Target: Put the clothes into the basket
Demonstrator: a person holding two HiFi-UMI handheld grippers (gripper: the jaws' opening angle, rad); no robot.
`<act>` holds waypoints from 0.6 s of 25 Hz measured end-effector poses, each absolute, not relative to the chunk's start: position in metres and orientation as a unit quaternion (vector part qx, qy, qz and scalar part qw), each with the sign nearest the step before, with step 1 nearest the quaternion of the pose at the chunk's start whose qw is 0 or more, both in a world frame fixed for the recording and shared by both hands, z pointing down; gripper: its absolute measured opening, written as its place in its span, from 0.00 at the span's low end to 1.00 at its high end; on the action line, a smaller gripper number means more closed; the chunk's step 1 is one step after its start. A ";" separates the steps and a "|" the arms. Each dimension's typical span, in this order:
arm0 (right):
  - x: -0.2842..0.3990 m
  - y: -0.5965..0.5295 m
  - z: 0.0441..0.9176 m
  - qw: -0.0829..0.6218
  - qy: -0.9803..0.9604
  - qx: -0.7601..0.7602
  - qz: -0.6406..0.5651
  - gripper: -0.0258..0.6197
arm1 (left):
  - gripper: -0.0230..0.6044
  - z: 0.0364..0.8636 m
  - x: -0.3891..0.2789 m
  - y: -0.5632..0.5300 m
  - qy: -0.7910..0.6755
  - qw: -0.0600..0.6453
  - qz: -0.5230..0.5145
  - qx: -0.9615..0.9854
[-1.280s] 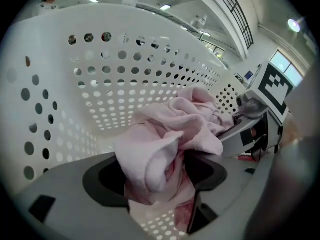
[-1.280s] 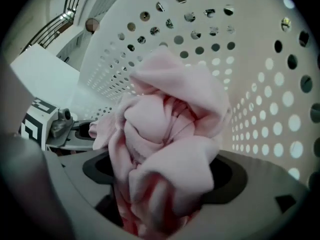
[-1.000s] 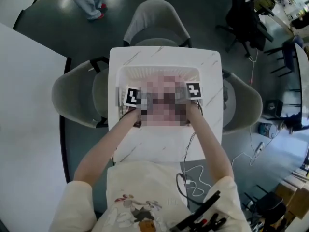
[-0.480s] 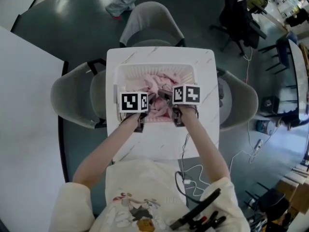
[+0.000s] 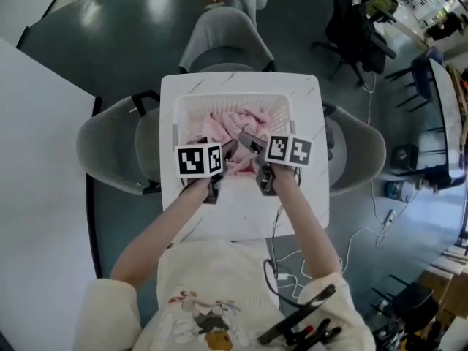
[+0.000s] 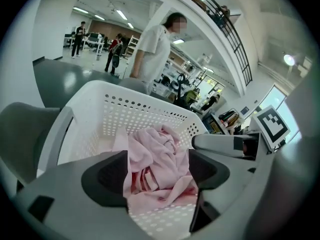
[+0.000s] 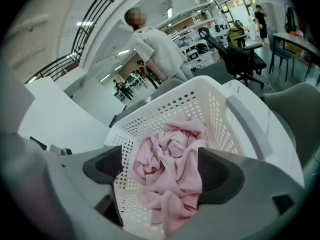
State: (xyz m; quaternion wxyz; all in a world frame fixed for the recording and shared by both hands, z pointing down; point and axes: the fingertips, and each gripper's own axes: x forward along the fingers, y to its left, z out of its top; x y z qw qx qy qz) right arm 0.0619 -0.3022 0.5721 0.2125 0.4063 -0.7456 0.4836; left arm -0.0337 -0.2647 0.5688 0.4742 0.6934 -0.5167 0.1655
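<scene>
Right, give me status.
Left gripper open, right gripper open. Crumpled pink cloth lies inside white perforated plastic basket. Nothing blocking.

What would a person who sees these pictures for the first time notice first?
The crumpled pink clothes lying in the white perforated basket on the small marble table draw the eye first. Next come the left gripper and the right gripper, both with jaws apart, held at the basket's near side.

We see a small square table (image 5: 238, 212) with a white, marble-veined top. One thing stands directly on it: a white perforated plastic laundry basket (image 5: 219, 101), set toward the table's far edge.
</scene>
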 end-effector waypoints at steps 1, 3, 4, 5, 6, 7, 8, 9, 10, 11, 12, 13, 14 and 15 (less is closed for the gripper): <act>0.063 -0.300 0.569 0.209 -0.748 0.409 0.480 0.78 | 0.64 0.566 -0.034 -0.263 -0.517 0.471 0.164 0.696; 0.065 -0.295 0.563 0.207 -0.752 0.416 0.467 0.78 | 0.64 0.562 -0.033 -0.259 -0.514 0.466 0.162 0.702; 0.065 -0.292 0.559 0.204 -0.755 0.418 0.462 0.77 | 0.64 0.560 -0.033 -0.257 -0.512 0.466 0.158 0.704; 0.063 -0.289 0.554 0.198 -0.758 0.418 0.459 0.77 | 0.64 0.556 -0.032 -0.254 -0.510 0.466 0.152 0.707; 0.061 -0.285 0.548 0.187 -0.763 0.416 0.457 0.77 | 0.64 0.553 -0.032 -0.251 -0.509 0.467 0.143 0.709; 0.059 -0.281 0.541 0.175 -0.768 0.414 0.455 0.77 | 0.64 0.549 -0.032 -0.249 -0.508 0.466 0.134 0.712; 0.057 -0.277 0.534 0.164 -0.774 0.414 0.450 0.77 | 0.64 0.544 -0.032 -0.247 -0.509 0.463 0.128 0.714; 0.055 -0.274 0.527 0.156 -0.779 0.417 0.441 0.77 | 0.64 0.540 -0.032 -0.245 -0.509 0.459 0.123 0.717; 0.055 -0.271 0.522 0.151 -0.784 0.421 0.430 0.77 | 0.64 0.536 -0.033 -0.243 -0.509 0.455 0.120 0.721; 0.055 -0.268 0.518 0.146 -0.788 0.425 0.421 0.77 | 0.64 0.533 -0.032 -0.240 -0.506 0.453 0.115 0.725; 0.055 -0.264 0.514 0.140 -0.791 0.428 0.414 0.77 | 0.64 0.530 -0.032 -0.236 -0.502 0.453 0.110 0.729; 0.054 -0.260 0.511 0.133 -0.793 0.430 0.411 0.77 | 0.63 0.528 -0.033 -0.232 -0.498 0.454 0.105 0.732; 0.053 -0.255 0.508 0.126 -0.794 0.431 0.409 0.77 | 0.63 0.526 -0.034 -0.228 -0.495 0.453 0.101 0.734; 0.052 -0.251 0.505 0.118 -0.796 0.433 0.407 0.77 | 0.63 0.524 -0.036 -0.225 -0.494 0.451 0.099 0.736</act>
